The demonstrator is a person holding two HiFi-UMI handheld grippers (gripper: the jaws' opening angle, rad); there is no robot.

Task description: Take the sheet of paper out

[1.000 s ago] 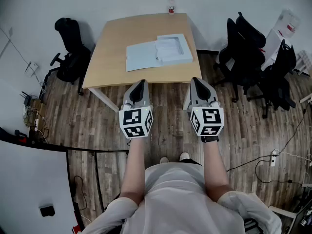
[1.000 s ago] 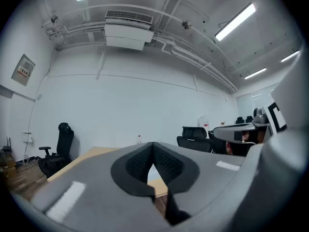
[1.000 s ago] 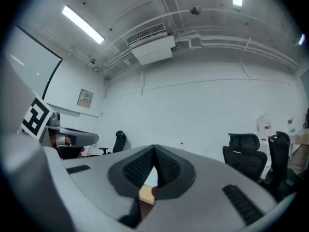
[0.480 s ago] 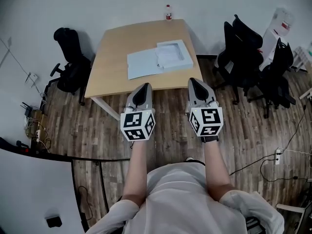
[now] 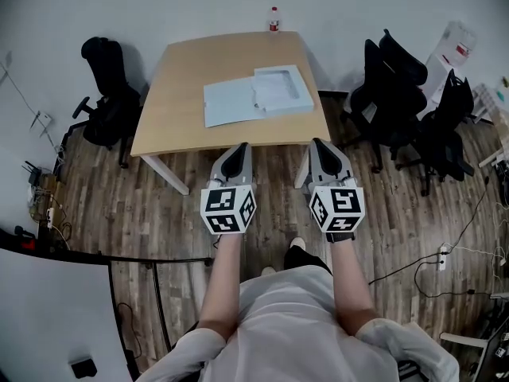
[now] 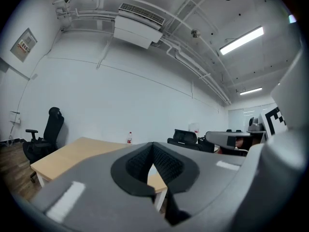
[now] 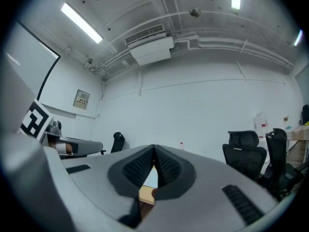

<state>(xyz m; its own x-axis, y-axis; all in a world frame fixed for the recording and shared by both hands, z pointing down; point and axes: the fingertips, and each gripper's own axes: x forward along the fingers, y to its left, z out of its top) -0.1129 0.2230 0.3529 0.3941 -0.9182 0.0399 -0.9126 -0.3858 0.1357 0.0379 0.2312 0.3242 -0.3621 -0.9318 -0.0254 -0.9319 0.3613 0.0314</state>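
On the wooden table lies an open pale blue folder. Its right half is a shallow tray with a white sheet of paper in it. Both grippers hover level over the floor, short of the table's near edge and apart from the folder. My left gripper is shut with nothing between its jaws, and its own view shows the tips pressed together. My right gripper is likewise shut and empty, tips meeting.
A small bottle stands at the table's far edge by the wall. A black office chair sits left of the table, and several black chairs crowd the right. Cables trail over the wooden floor.
The person has taken a step, so the view has shifted slightly. Both grippers sit a little lower in the picture, the left one slightly further right. Both jaws stay shut.
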